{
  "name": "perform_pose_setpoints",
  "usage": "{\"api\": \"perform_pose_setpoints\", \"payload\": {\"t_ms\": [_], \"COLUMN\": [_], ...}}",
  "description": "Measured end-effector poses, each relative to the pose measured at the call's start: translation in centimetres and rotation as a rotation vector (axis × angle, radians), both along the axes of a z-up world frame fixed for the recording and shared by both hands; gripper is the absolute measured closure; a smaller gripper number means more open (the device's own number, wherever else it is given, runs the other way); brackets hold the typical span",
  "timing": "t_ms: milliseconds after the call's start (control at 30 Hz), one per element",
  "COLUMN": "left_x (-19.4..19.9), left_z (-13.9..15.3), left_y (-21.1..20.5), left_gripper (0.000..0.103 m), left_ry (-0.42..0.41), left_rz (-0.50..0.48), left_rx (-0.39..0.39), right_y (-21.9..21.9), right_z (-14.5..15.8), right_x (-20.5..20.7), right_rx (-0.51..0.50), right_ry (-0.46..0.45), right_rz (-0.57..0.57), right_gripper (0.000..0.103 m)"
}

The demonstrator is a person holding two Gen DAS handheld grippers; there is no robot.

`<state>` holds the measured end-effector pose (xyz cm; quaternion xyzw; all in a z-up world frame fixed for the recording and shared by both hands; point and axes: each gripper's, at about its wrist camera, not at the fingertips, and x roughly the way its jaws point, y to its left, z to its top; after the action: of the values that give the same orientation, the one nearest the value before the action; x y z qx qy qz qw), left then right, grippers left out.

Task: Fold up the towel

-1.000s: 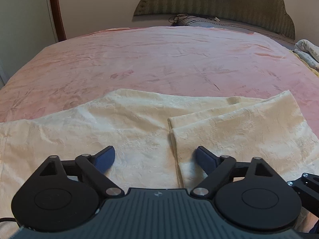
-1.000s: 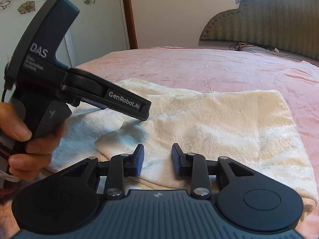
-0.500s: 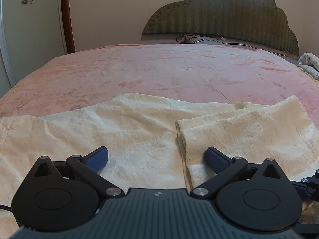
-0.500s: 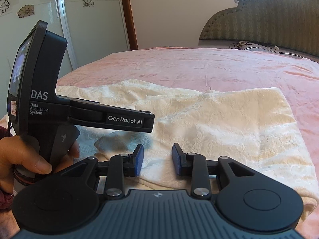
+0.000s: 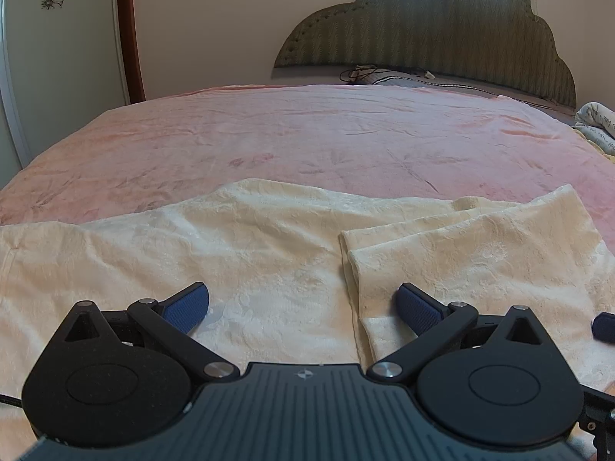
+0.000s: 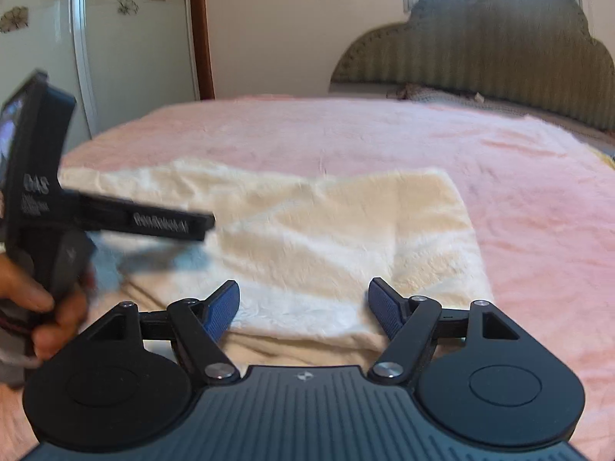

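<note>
1. Cream textured cotton towel (image 5: 238, 253) lies on pink bed (image 5: 307, 134), right part folded over.
2. Left gripper (image 5: 303, 303) jaws spread, empty.
3. Right gripper (image 6: 303, 303) jaws just opening, pinching nothing.
4. Pinch both near corners evenly next.

1. the left gripper (image 5: 303, 309) hangs low over the towel (image 5: 215, 253), its blue pads spread wide with nothing between them.
2. the cream towel lies across the pink bedspread (image 5: 307, 134), its right part folded over onto itself, the folded edge running down between the pads.
3. a small dark blue tip (image 5: 603, 326) shows at the right edge, possibly the other gripper's pad.
4. a green headboard (image 5: 442, 27) stands beyond the bed.
</note>
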<state>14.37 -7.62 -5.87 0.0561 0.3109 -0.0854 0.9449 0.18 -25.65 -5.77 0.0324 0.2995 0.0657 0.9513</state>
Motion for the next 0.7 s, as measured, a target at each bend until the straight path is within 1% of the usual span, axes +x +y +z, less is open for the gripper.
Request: {"api": "perform_pose_setpoints", "payload": {"t_ms": [33,200,233,267,333,433,467,567,633,700], "left_x": [0.0,0.3,0.2,0.1,-0.5,-1.5,-1.7,-1.7,-1.5,-1.8], "left_z": [0.0,0.5,0.9,1.3,2.3,3.3,3.4,2.4,0.9,0.4], "left_y": [0.0,0.5,0.6,0.6,0.3,-0.7,-1.0,-2.4,-3.1,-3.1], "left_gripper": [0.001,0.000,0.004,0.005,0.004,0.003,0.003,0.003,0.002,0.000], "left_ry": [0.000,0.021,0.024,0.023,0.000,-0.017,-0.014,0.045,0.090,0.070], "left_rz": [0.000,-0.001,0.007,0.012,-0.018,-0.053,-0.067,-0.116,-0.118,-0.110], "left_rx": [0.002,-0.019,-0.027,-0.034,-0.046,-0.030,-0.027,0.002,0.052,0.050], "right_y": [-0.2,-0.1,-0.2,-0.5,-0.9,-1.6,-1.8,-2.4,-3.1,-3.5], "right_z": [0.0,0.8,0.8,0.9,0.7,1.0,1.0,0.3,-0.2,-0.2], "right_x": [-0.1,-0.5,-0.6,-0.7,-1.0,-1.9,-1.9,-1.7,-2.0,-2.1], "right_rx": [0.012,0.001,0.004,0.007,0.008,-0.008,-0.013,-0.030,-0.003,0.028], "right_ry": [0.000,-0.033,-0.041,-0.046,-0.036,-0.070,-0.064,-0.006,0.003,0.001], "right_rz": [-0.001,-0.012,-0.023,-0.034,-0.044,-0.096,-0.104,-0.097,-0.090,-0.096], "right_gripper": [0.029,0.029,0.029,0.029,0.029,0.029,0.029,0.029,0.028,0.028]}}
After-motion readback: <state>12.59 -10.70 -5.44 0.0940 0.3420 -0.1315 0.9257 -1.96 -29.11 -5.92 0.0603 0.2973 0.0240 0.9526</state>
